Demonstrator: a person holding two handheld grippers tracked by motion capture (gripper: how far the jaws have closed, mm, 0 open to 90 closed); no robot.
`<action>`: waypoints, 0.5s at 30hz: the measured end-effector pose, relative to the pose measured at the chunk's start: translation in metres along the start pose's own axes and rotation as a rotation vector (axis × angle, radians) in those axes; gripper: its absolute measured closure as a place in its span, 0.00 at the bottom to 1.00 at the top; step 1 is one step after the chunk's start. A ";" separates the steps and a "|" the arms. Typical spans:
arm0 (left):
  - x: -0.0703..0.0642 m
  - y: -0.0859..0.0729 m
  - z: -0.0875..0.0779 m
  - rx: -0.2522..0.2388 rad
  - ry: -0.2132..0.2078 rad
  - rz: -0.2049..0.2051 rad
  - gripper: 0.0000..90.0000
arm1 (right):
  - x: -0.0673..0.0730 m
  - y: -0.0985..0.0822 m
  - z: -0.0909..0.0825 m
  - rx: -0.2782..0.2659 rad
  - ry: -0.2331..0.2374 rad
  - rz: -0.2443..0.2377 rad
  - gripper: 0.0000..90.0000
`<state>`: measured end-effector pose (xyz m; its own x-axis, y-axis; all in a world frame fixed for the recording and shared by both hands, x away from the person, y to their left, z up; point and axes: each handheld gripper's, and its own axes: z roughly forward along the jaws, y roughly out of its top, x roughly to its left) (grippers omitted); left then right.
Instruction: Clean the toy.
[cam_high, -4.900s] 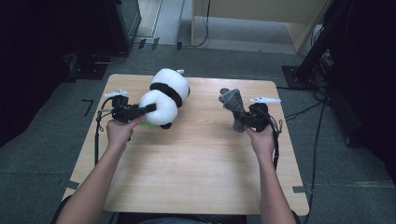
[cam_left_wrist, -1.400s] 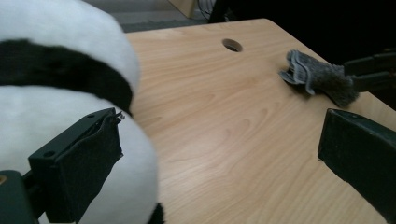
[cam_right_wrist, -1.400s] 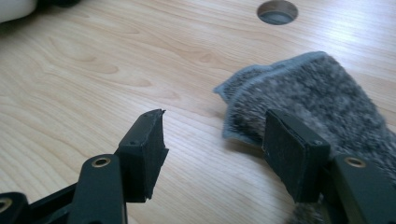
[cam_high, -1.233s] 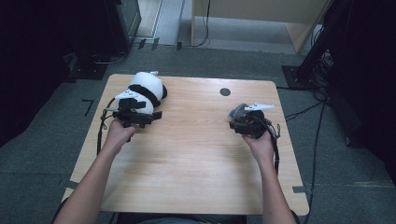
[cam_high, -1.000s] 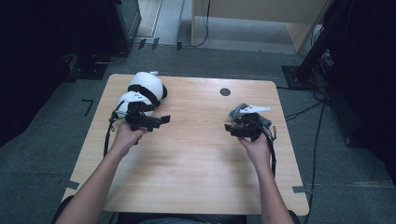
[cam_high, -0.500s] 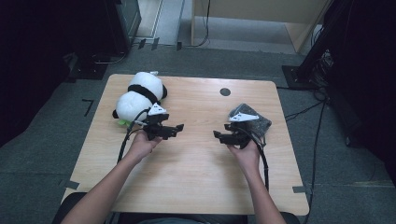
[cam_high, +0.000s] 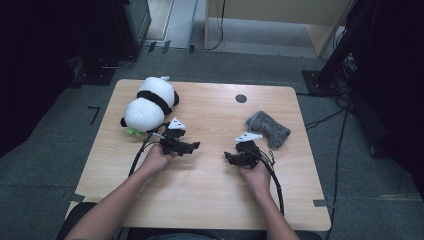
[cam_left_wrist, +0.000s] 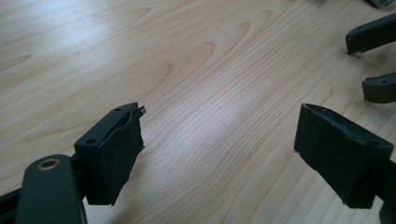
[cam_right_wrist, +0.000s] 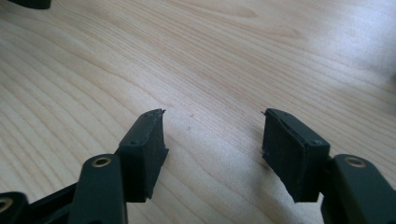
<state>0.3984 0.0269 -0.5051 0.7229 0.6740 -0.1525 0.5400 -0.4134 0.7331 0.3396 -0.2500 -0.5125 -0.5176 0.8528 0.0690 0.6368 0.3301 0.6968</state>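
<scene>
A black-and-white plush panda (cam_high: 150, 105) lies on its side at the table's far left. A grey fuzzy plush (cam_high: 267, 128) lies at the right. My left gripper (cam_high: 196, 146) hovers low over bare wood just in front of the panda, apart from it and pointing right. Its jaws have just closed a little and still stand open (cam_left_wrist: 219, 116), with nothing between them. My right gripper (cam_high: 227, 157) points left, toward the other gripper, with the grey plush behind it. It is open (cam_right_wrist: 215, 116) over bare wood. The right gripper's fingertips (cam_left_wrist: 369, 37) show in the left gripper view.
The light wooden table (cam_high: 200, 200) has a small dark round spot (cam_high: 241, 98) near its far edge. Cables trail from both grippers toward the person. Dark stands and a wooden cabinet stand on the grey floor beyond the table.
Both hands have come back toward the person and inward, sinking toward the tabletop. The left gripper has left the panda and the right gripper has drawn away from the grey plush.
</scene>
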 end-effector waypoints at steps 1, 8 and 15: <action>0.000 -0.001 0.002 0.007 -0.001 0.006 0.17 | 0.001 -0.001 0.000 -0.004 -0.001 -0.004 0.43; 0.006 -0.006 0.007 0.034 0.006 0.015 0.17 | 0.003 -0.010 0.004 -0.081 -0.014 -0.039 0.35; 0.000 -0.008 0.010 0.033 0.038 0.065 0.17 | 0.003 -0.009 0.005 -0.076 0.000 -0.054 0.28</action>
<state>0.3984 0.0241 -0.5172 0.7403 0.6675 -0.0798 0.5072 -0.4767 0.7180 0.3354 -0.2483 -0.5226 -0.5503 0.8344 0.0300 0.5628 0.3441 0.7516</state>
